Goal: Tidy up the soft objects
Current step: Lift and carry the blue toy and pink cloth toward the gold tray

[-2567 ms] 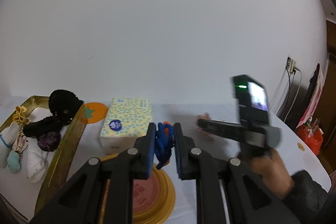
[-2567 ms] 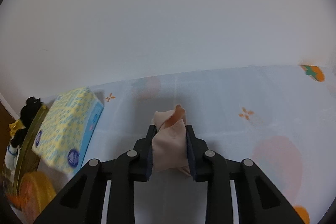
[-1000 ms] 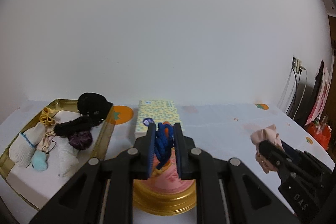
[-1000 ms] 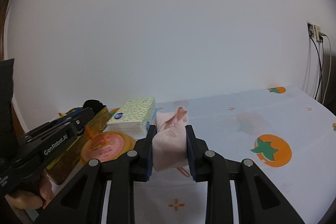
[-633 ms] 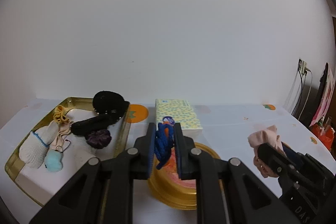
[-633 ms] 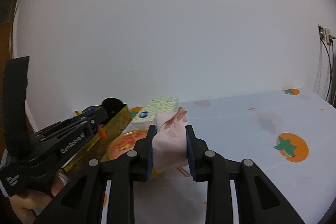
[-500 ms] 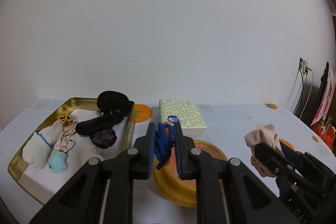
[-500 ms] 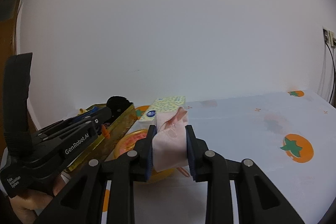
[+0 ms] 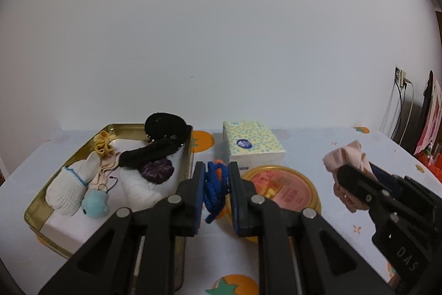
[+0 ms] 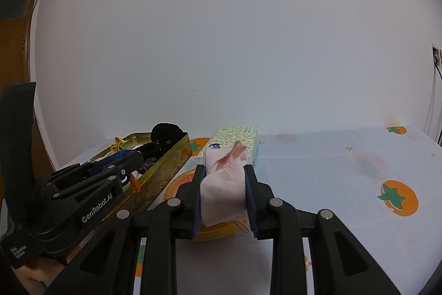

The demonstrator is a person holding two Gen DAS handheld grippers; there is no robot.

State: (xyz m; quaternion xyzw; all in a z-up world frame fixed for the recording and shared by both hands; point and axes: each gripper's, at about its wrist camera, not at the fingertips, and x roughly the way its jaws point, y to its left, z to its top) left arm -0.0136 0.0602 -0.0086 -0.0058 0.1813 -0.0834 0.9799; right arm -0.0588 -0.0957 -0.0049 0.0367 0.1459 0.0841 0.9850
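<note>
My left gripper is shut on a blue knotted cord with an orange bit, held above the table just right of the gold tin. The tin holds several soft things: a white glove, a black plush, a purple scrunchie, a yellow scrunchie and a pale blue piece. My right gripper is shut on a pink cloth bundle, held above the table; it also shows in the left wrist view. The left gripper shows in the right wrist view over the tin.
A yellow patterned tissue pack stands behind a round yellow lid with a pink label. The tablecloth is pale blue with orange persimmon prints. A wall socket with cables is at the far right.
Both grippers have moved left toward the gold tin, each still holding its object. The tin and lid now sit further right in the views.
</note>
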